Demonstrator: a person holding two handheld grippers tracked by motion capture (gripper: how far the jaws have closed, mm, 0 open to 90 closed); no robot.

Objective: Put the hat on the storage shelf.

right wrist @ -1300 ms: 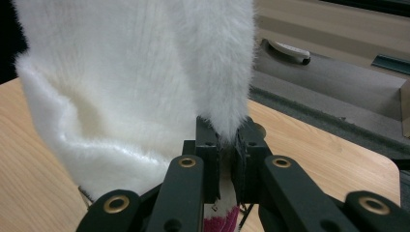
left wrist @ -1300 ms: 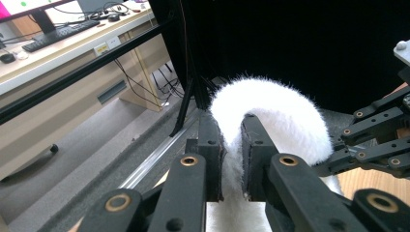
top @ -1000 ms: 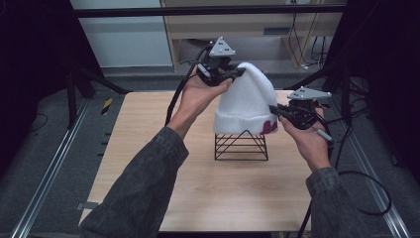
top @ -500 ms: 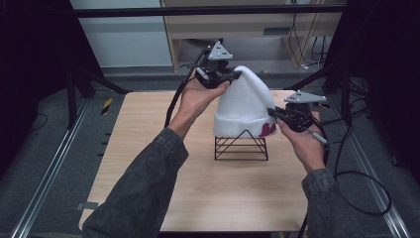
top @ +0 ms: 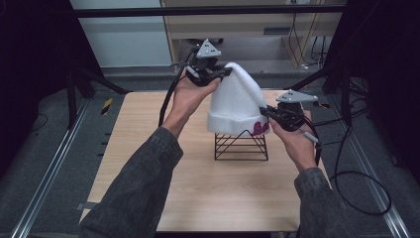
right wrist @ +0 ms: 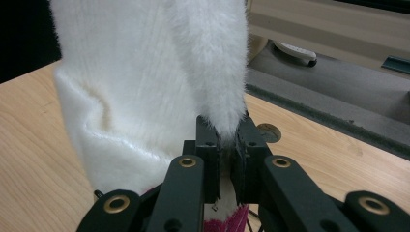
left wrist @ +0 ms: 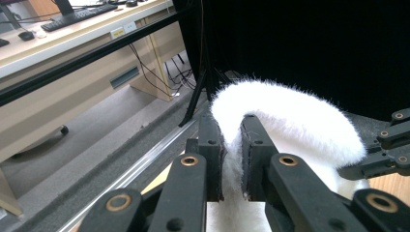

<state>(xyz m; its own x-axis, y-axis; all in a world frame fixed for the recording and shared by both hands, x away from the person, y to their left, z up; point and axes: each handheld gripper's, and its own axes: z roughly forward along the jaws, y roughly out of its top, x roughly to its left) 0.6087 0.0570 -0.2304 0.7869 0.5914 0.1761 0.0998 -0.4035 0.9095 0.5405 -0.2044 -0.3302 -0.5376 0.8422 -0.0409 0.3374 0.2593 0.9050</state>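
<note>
Two tongs pinch hat [top: 233, 106]: left tongs [top: 218, 75] at crown, right tongs [top: 270, 115] at cuff, over rack [top: 241, 146]. Soft, light, floppy; likely best gripped at thick cuff.

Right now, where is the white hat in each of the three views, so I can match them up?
High view: the hat is at centre, over the wire stand.
Left gripper view: lower right, its top pinched in the left hand-held gripper.
Right gripper view: upper centre-left, its edge pinched in the right hand-held gripper.
Shared landmark: the wooden table.
</note>
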